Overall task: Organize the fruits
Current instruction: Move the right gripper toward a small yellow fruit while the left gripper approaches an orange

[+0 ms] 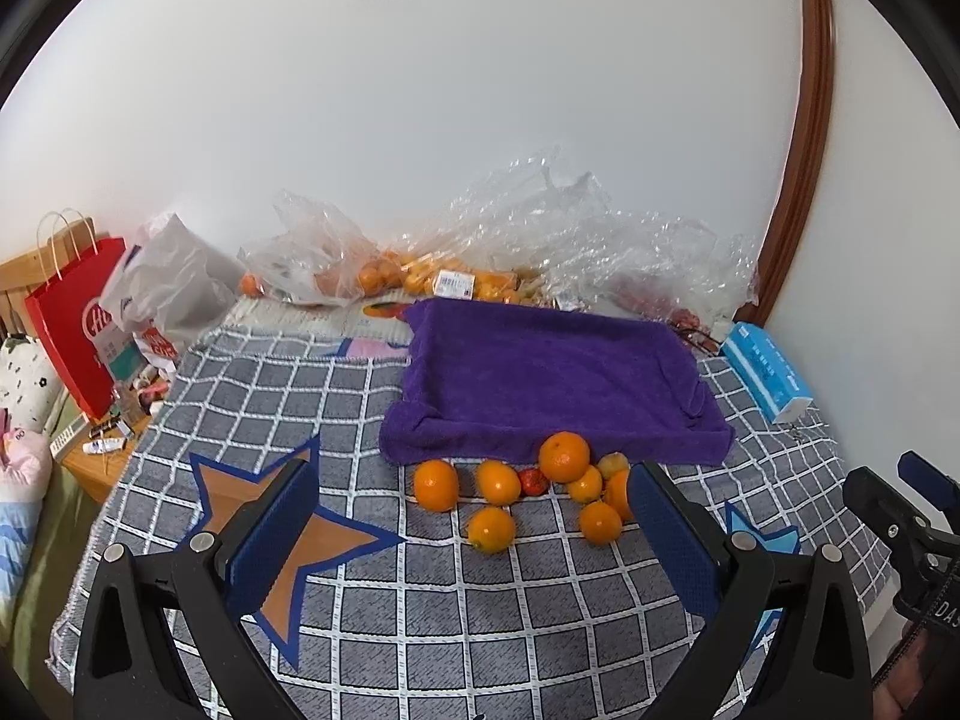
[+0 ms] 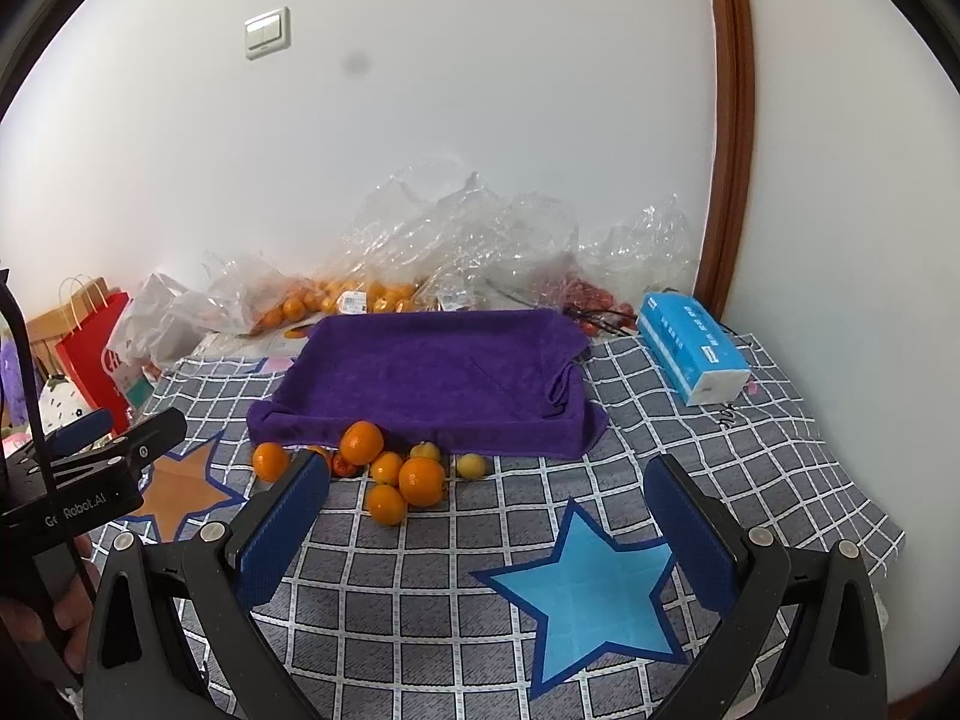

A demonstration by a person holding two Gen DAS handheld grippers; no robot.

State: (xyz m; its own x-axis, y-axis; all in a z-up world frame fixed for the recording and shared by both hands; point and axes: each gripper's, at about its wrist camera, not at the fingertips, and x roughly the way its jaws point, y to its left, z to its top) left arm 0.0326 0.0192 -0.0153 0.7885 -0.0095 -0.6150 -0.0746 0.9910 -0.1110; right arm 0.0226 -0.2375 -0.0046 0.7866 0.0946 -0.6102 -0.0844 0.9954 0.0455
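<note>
Several oranges (image 1: 564, 456) lie in a loose cluster on the grey checked cloth (image 1: 420, 600), just in front of a purple towel-covered tray (image 1: 540, 372). A small red fruit (image 1: 533, 481) sits among them. In the right wrist view the same oranges (image 2: 421, 480) lie left of centre, with a small yellow fruit (image 2: 471, 465) beside them and the purple tray (image 2: 432, 372) behind. My left gripper (image 1: 474, 516) is open, its fingers on either side of the cluster and short of it. My right gripper (image 2: 486, 498) is open and holds nothing.
Clear plastic bags (image 1: 540, 228) with more oranges and red fruit lie against the wall behind the tray. A blue tissue pack (image 2: 693, 345) is at the right. A red paper bag (image 1: 78, 318) stands at the left edge. The other gripper (image 2: 90, 468) shows at left.
</note>
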